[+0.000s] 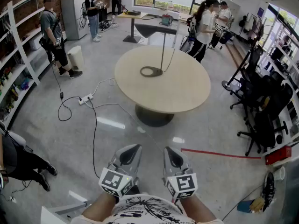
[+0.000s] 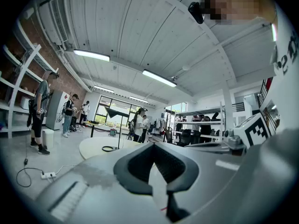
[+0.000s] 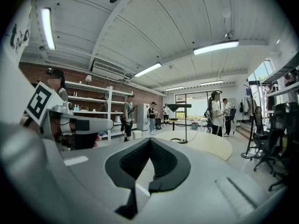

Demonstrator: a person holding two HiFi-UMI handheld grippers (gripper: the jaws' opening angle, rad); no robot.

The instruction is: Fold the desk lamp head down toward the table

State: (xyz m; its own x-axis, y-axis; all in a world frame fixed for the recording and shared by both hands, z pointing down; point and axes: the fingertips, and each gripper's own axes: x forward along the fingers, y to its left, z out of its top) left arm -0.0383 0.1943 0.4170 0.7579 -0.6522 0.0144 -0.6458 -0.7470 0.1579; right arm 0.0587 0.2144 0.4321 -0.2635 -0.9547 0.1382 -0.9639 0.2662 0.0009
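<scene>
Standing on the round table (image 1: 180, 94), just past its middle, the desk lamp (image 1: 163, 50) lies straight ahead of the person and well apart from both tools. Its pole is upright and its head (image 1: 152, 30) juts left from the top. The left gripper (image 1: 133, 150) and right gripper (image 1: 169, 152) hang by the person's body, jaws closed on nothing. Neither looks clearly nearer the lamp.

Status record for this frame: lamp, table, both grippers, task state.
lamp: desk lamp stands upright on the round table, ring base flat, head raised
left gripper: jaws together, empty, near the person's body, away from the table
right gripper: same
task: not begun
</scene>
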